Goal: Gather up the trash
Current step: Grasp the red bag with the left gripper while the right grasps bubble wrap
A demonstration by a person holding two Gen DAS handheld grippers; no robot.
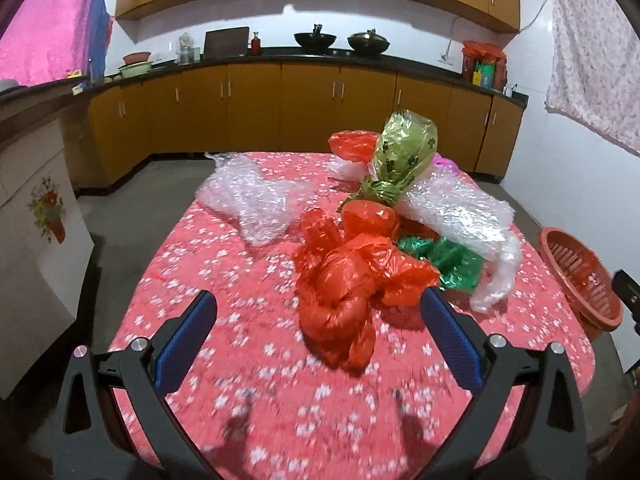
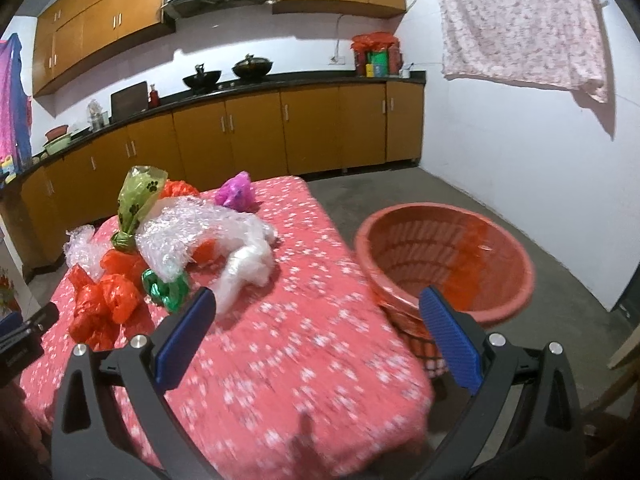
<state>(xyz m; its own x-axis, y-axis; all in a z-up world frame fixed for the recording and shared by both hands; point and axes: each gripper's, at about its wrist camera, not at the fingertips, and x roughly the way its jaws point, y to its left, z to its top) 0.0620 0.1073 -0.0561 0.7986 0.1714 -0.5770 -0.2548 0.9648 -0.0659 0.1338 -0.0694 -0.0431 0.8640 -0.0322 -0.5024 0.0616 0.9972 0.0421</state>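
the left gripper (image 1: 318,308) hangs with its jaws spread wide and empty, and the crumpled red plastic bag (image 1: 348,280) lies straight ahead between the two blue pads, its long axis running away from the jaws toward the green foil wrapper (image 1: 452,260) just beyond. the right gripper (image 2: 318,308) is also spread and holds nothing; from the red plastic bag it sits off to the basket side. the orange basket (image 2: 500,240) stands on the floor beside the table, past the flowered tablecloth (image 2: 304,320). judging by this, the left hand is nearer the bag.
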